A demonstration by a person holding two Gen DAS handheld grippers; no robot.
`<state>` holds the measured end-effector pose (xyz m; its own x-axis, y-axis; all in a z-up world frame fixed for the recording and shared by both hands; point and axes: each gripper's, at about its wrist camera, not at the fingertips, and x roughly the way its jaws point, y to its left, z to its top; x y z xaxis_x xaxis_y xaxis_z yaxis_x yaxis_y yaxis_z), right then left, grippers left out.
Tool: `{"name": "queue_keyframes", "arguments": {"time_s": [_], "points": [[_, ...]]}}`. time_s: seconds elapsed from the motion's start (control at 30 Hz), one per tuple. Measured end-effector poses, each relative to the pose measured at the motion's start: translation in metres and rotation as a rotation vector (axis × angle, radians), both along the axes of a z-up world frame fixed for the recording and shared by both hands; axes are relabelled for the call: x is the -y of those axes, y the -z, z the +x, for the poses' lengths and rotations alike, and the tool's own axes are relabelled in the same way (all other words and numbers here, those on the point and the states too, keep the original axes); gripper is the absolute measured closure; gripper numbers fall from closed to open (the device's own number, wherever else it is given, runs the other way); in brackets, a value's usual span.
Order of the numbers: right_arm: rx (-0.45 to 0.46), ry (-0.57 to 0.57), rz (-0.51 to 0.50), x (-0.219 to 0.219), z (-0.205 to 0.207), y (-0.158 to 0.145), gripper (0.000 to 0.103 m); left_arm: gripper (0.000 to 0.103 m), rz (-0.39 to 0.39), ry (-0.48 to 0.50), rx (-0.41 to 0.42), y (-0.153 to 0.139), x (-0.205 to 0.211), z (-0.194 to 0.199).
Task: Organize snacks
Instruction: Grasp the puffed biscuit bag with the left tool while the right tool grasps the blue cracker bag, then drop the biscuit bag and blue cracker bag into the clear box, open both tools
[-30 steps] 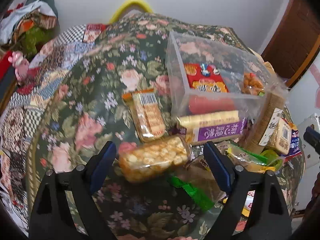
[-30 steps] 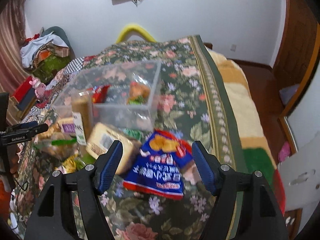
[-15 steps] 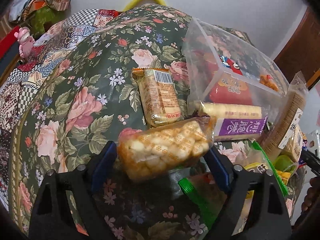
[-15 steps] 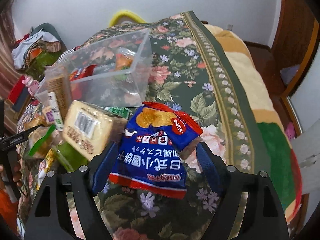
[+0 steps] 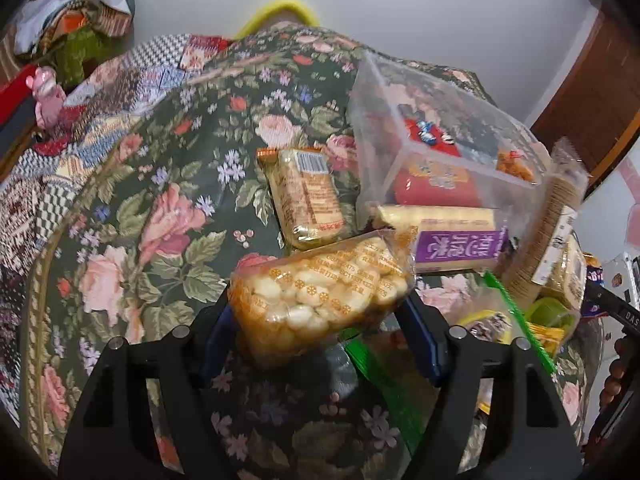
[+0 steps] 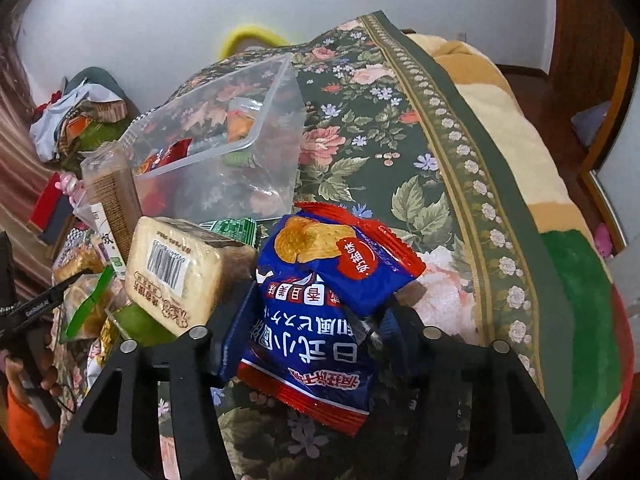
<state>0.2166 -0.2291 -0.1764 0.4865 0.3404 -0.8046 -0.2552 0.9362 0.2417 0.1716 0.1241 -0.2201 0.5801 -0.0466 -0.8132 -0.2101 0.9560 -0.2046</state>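
My left gripper (image 5: 320, 332) is shut on an orange bag of puffed snacks (image 5: 320, 292) and holds it above the floral bedspread (image 5: 152, 216). My right gripper (image 6: 316, 328) is shut on a blue and red cracker bag (image 6: 320, 308), lifted off the spread. A clear plastic box (image 5: 432, 148) stands to the left gripper's upper right with a red packet (image 5: 436, 184) inside; it also shows in the right wrist view (image 6: 224, 136). A biscuit pack (image 5: 304, 200) lies beside the box.
A purple-labelled roll pack (image 5: 444, 236) and a tall cracker sleeve (image 5: 552, 224) lean at the box. A barcode biscuit pack (image 6: 176, 276) and green-wrapped snacks (image 6: 84, 312) lie left of my right gripper. Clothes (image 6: 76, 120) pile at the far left. The bed edge (image 6: 560, 264) drops off at right.
Both grippers closed on their bags: the left on the orange puff bag, the right on the blue cracker bag, and each bag has risen off the spread.
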Motion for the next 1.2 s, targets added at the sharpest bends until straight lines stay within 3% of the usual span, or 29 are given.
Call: {"name": "queue_keyframes", "arguments": {"time_s": [0.2,0.63,0.93,1.2], "points": [[0.044,0.011,0.001,0.006,-0.003,-0.016,0.063,0.029,0.027,0.022,0.059,-0.027,0.005,-0.01],[0.184,0.017,0.0,0.013,-0.003,-0.065,0.063,0.029,0.054,0.051,0.174,-0.08,0.017,-0.007],[0.285,-0.012,0.021,-0.003,0.018,-0.095,0.063,0.029,0.062,0.103,0.223,-0.097,0.036,0.023],[0.316,-0.054,0.063,-0.031,0.042,-0.103,0.063,0.029,0.078,0.153,0.226,-0.098,0.054,0.063]]}}
